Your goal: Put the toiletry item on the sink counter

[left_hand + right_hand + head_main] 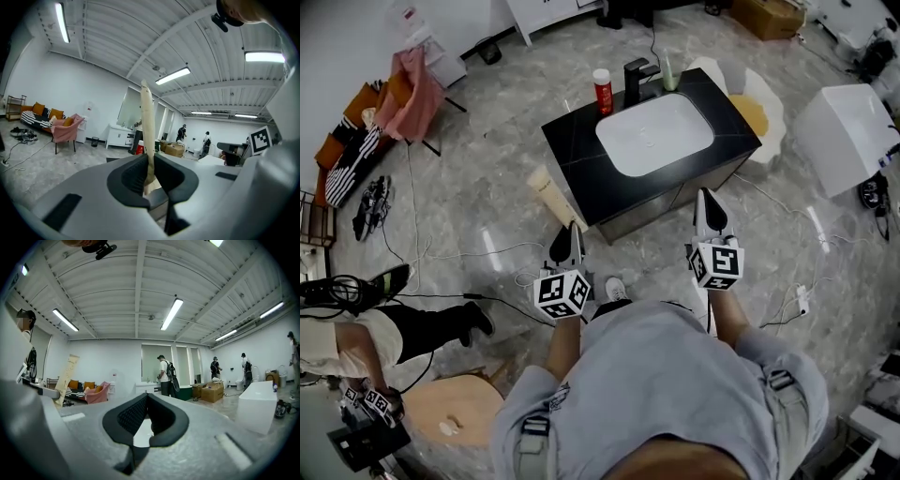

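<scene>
So the cream tube [553, 198] is pinched in the left gripper [572, 230]. The dark left fingers [129, 176] are closed on its bottom end, and the rest of it sticks up well past the fingertips, a bit tilted. It's up in the air, not on anything. In the head view it pokes out ahead of those fingers and off to their left, over the marble floor [487, 187].

The right gripper [706, 195] has nothing in it. The right fingers [129, 416] are shut tip to tip, with only a view of the room beyond them.

The black table [581, 155] sits just ahead of both sets of fingers. It's forward and to the right of the left ones, and straight ahead and slightly left of the right ones. The white basin [656, 133] is sunk into the middle of it. At the far edge, beyond the basin from the fingers, there's a red bottle [602, 91], a black faucet [636, 80] and a green cup [668, 73].

Way off to the left of the left fingers there's a pink chair [411, 89], and beyond it a sofa with striped cushions [352, 150]. To the right of the right fingers sits a big white box [848, 136]. Cables [422, 253] run over the floor left of the left fingers.
</scene>
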{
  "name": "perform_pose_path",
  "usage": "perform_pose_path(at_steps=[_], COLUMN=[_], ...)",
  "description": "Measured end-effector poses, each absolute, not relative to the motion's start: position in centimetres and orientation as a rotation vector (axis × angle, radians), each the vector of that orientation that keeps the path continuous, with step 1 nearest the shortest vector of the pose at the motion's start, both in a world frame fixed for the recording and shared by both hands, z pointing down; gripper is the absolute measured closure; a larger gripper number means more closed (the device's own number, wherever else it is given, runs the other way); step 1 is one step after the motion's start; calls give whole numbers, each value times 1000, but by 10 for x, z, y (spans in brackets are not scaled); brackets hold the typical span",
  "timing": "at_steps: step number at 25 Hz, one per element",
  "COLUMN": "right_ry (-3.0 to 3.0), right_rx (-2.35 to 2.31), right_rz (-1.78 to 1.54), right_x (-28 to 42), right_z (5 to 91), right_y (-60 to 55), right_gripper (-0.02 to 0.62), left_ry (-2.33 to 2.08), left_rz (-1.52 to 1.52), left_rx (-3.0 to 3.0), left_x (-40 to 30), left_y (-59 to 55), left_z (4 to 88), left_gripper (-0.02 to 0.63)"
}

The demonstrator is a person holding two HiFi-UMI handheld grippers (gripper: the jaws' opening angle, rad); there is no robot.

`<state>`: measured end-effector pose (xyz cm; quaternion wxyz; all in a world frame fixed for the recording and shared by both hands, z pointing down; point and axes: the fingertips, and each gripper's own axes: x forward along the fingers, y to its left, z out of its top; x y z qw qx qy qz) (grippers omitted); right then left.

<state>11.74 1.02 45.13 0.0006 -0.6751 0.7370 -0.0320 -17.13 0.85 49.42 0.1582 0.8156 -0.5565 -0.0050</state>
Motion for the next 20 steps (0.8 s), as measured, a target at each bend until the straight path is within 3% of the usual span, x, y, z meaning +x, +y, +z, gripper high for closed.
perform_pose_path(at_steps=[10,20], right_ry=[2284,2215], right_rx=[-2179,-2211], right_rz=[-125,-50], right_x=[57,46], right_z=[457,442], right_y=[-8,-21], right_gripper=[591,591], left_ry=[-1522,-1513], left_rz=[-24,-54], left_rx=[2349,2327], left_x=[-217,-233], left_y=[-30,-39], left_z=[495,502], left_gripper=[569,569])
